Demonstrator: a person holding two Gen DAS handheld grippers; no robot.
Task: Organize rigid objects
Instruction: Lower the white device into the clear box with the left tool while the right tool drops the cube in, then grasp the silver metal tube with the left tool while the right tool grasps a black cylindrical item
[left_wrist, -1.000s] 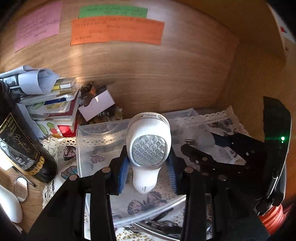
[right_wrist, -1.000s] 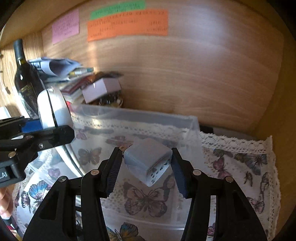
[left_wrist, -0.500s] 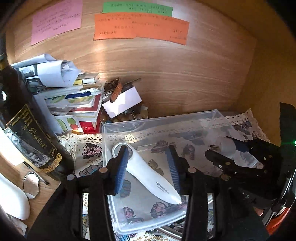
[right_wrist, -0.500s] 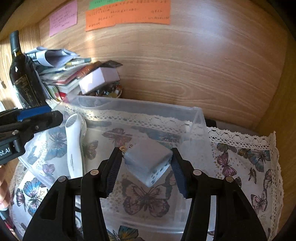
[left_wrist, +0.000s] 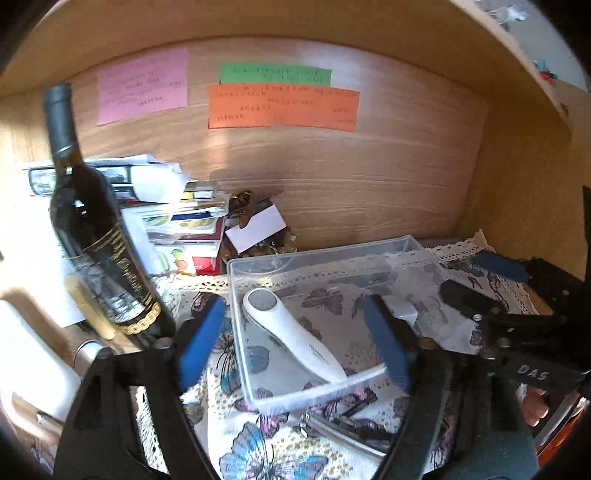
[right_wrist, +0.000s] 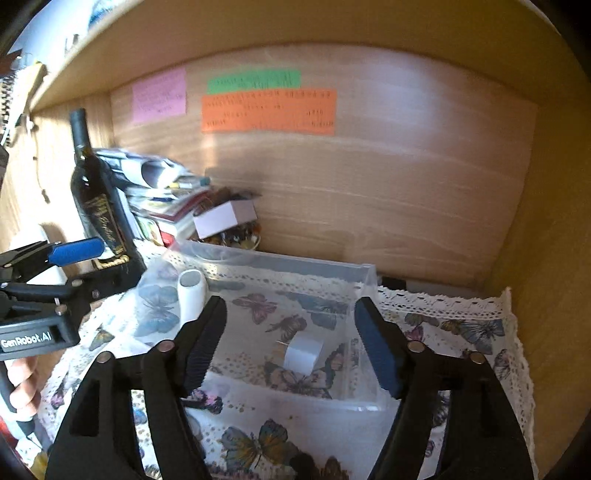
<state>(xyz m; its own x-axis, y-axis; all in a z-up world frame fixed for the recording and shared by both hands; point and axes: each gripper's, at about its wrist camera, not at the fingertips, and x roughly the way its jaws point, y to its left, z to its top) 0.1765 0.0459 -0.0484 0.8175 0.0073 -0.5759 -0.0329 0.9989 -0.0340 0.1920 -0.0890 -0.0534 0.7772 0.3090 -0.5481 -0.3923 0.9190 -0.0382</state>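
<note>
Inside, smooth white shaver — boxy grey adapter.

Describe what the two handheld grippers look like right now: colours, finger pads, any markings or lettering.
Both are matte black plastic with silver rivets at the linkage joints and blue ribbed pads on the fingers. The left gripper seen from the right wrist camera carries white "GenRobot.AI" lettering on its body. The right gripper seen from the left wrist camera shows pale "DAS" lettering. No cables are visible.

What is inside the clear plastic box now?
Inside the clear box lie a white handheld device and a small grey block. The butterfly cloth shows through its floor. The near-left corner is hidden by the tongs.
</note>
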